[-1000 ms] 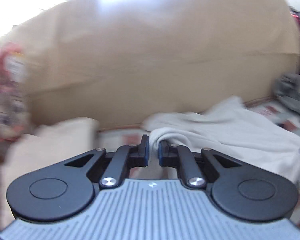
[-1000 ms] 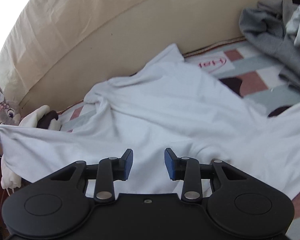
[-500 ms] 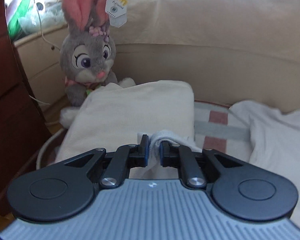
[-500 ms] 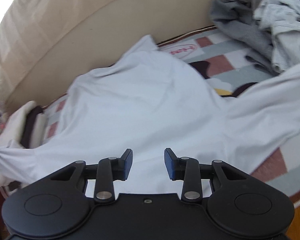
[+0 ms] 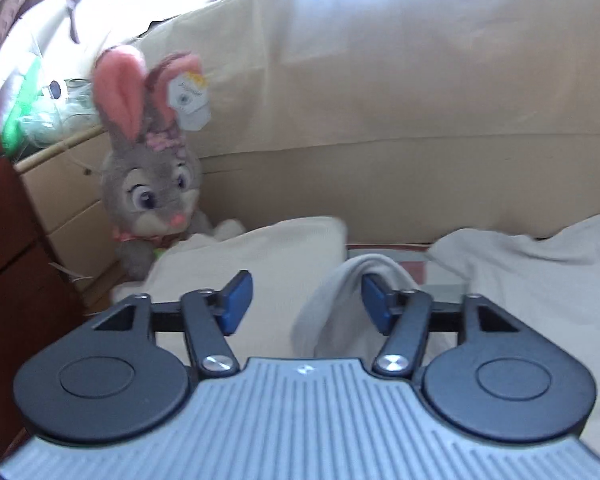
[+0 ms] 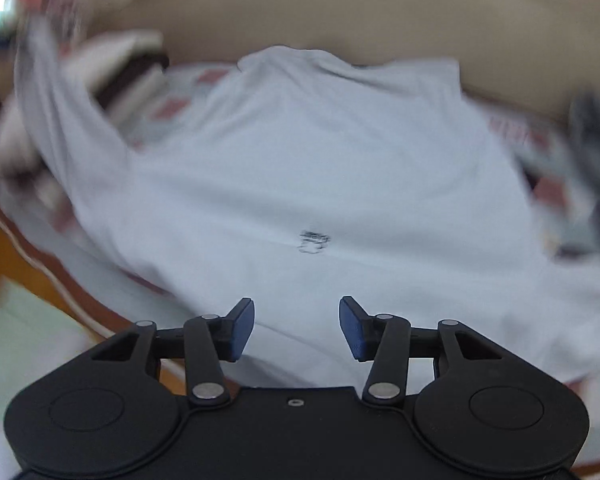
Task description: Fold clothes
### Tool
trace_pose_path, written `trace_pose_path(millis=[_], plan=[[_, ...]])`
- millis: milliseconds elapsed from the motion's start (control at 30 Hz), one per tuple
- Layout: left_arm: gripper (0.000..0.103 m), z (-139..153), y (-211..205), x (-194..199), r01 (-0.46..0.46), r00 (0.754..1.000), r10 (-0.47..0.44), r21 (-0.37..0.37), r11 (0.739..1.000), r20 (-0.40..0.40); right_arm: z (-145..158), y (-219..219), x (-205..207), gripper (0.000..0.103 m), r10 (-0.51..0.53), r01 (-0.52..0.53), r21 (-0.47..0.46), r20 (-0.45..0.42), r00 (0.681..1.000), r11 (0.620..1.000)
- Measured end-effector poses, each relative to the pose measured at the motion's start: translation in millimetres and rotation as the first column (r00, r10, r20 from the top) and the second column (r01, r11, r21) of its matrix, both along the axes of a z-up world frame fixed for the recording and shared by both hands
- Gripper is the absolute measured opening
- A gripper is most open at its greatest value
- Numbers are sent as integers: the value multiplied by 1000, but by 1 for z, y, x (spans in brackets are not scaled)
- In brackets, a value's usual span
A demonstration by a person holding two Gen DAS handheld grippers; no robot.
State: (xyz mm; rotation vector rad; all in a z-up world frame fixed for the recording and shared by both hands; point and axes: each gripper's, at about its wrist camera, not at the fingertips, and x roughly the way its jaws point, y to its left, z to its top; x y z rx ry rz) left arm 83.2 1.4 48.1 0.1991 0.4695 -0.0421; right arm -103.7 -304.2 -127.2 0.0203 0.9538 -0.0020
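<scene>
A white T-shirt (image 6: 320,168) with a small dark print lies spread over the patterned bed cover. My right gripper (image 6: 297,328) hovers open above the shirt's near edge, nothing between its fingers. In the left wrist view my left gripper (image 5: 306,304) stands open; a fold of the white shirt (image 5: 352,292) hangs draped over its right finger, no longer pinched. The rest of that shirt (image 5: 540,280) runs off to the right. The right wrist view is blurred.
A cream folded garment (image 5: 268,256) lies just ahead of the left gripper, beside a grey plush rabbit (image 5: 156,176) with pink ears. A beige padded headboard (image 5: 400,120) runs behind the bed. Dark wooden furniture (image 5: 4,260) stands left. Grey clothes (image 6: 596,152) are piled at the right.
My left gripper has opened and let go of the shirt fold it was pinching. The right gripper swung left over the shirt and stays open.
</scene>
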Motion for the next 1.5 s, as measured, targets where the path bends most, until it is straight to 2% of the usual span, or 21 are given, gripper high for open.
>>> trace_pose_path(millis=[100, 200, 267, 333, 400, 500, 567, 633, 667, 700, 800, 900, 1000, 1100, 1167, 1233, 1300, 1333, 1367, 1400, 1500], plan=[[60, -7, -13, -3, 62, 997, -62, -4, 998, -37, -10, 30, -2, 53, 181, -182, -105, -27, 983, 978], [60, -13, -26, -6, 123, 990, -124, -10, 992, -74, -22, 51, -3, 54, 271, -278, -173, -64, 960, 945], [60, -18, -34, -9, 164, 981, -165, -15, 986, -98, -34, 59, -2, 51, 307, -316, -287, -77, 949, 904], [60, -22, -43, -11, 204, 971, -205, -22, 979, -122, -42, 63, 2, 41, 320, -319, -430, -73, 945, 844], [60, -27, -53, -18, 234, 966, -236, -28, 972, -104, -35, 51, 15, 8, 283, -259, -475, -21, 959, 841], [60, -23, -71, -26, 212, 977, -212, -20, 977, 14, -4, 5, 42, 9, 86, -45, -301, 127, 988, 953], [59, -22, -85, -23, 279, 960, -279, -49, 959, 7, 4, -35, 53, 12, -120, 148, -133, 193, 974, 980], [59, -25, -102, -21, 365, 927, -371, -100, 926, -49, -6, -86, 56, 14, -351, 335, 116, 165, 922, 935], [59, -27, -111, -20, 406, 906, -417, -127, 905, -75, -16, -105, 54, 15, -430, 401, 210, 116, 895, 892], [59, -34, -120, -26, 445, 887, -457, -137, 885, -71, -26, -123, 52, 25, -500, 463, 296, 60, 864, 835], [59, -58, -147, -50, 538, 830, -552, -147, 830, -76, -43, -143, 36, 33, -614, 539, 465, 11, 789, 702], [59, -82, -172, -75, 613, 759, -635, -169, 772, -146, -42, -144, 38, 36, -628, 556, 468, -5, 779, 687], [59, -104, -198, -103, 697, 652, -723, -197, 690, -227, -37, -143, 40, 36, -631, 566, 480, -32, 775, 670], [60, -130, -236, -128, 815, 530, -808, -110, 569, -257, -38, -149, 25, 36, -644, 568, 516, -39, 764, 642], [60, -147, -265, -135, 839, 499, -809, -60, 541, -311, -38, -149, 15, 36, -643, 566, 503, -28, 766, 653], [53, -157, -281, -126, 822, 500, -781, -78, 564, -375, -34, -146, 7, 36, -634, 564, 468, -9, 773, 680], [31, -166, -294, -113, 798, 509, -743, -86, 597, -435, -25, -142, 2, 34, -607, 546, 399, 37, 794, 737], [27, -169, -297, -107, 794, 520, -729, -63, 605, -445, -20, -140, -1, 31, -592, 535, 362, 59, 804, 763], [16, -172, -299, -101, 790, 531, -715, -40, 612, -454, -15, -137, -3, 16, -576, 525, 325, 79, 814, 786], [13, -174, -300, -94, 784, 551, -705, -12, 620, -446, -12, -138, -6, 10, -572, 528, 300, 77, 817, 794], [1, -176, -298, -72, 771, 584, -688, 28, 636, -430, -3, -136, -13, 11, -550, 519, 247, 72, 832, 818]])
